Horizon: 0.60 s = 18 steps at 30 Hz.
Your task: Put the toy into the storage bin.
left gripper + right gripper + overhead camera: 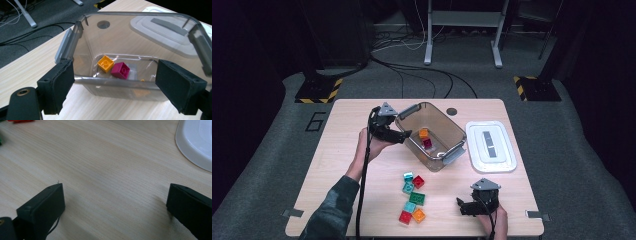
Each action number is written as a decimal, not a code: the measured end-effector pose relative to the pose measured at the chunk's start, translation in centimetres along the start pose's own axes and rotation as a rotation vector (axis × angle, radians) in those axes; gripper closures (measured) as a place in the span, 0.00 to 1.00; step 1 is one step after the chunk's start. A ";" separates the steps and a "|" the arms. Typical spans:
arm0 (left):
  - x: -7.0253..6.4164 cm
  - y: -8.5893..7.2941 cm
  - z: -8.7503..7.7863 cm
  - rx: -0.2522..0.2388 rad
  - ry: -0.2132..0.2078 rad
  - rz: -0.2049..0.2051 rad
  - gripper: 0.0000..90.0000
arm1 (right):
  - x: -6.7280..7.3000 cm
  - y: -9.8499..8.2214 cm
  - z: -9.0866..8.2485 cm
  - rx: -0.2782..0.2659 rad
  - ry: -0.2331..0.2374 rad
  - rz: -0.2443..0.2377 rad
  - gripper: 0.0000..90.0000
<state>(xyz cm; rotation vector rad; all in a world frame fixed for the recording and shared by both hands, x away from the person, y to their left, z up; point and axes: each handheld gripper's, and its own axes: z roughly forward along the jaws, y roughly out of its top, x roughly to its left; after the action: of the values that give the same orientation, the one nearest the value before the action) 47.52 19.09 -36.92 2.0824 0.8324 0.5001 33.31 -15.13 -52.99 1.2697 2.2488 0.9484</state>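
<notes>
I see a pale wooden table [362,115] on grey carpet, cables trailing across the floor beyond its far edge. My left gripper [403,137] sits just beside the clear plastic bin [140,37] near the table's far middle, jaws spread wide and holding nothing; an orange brick [106,63] and a magenta brick [121,70] lie inside the bin. My right gripper [460,206] rests at the near right edge, jaws wide over bare wood. A white lid [490,146] lies by the right edge, and loose coloured bricks [413,197] cluster near the near edge.
</notes>
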 end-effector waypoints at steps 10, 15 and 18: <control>-1.2 -2.4 -1.5 0.000 0.005 0.004 0.06 | 0.0 0.0 0.0 0.000 0.000 0.000 0.01; -1.6 -3.9 -1.3 0.012 -0.003 -0.011 0.04 | 0.0 0.0 0.0 0.000 -0.002 0.000 0.01; -1.9 -5.0 -0.9 0.034 -0.011 -0.022 0.03 | 0.0 0.0 0.0 0.000 -0.001 0.000 0.01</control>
<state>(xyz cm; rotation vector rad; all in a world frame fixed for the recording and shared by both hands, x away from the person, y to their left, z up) 43.77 20.46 -40.50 2.1025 0.8620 0.4651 33.31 -15.13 -52.99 1.2698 2.2485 0.9471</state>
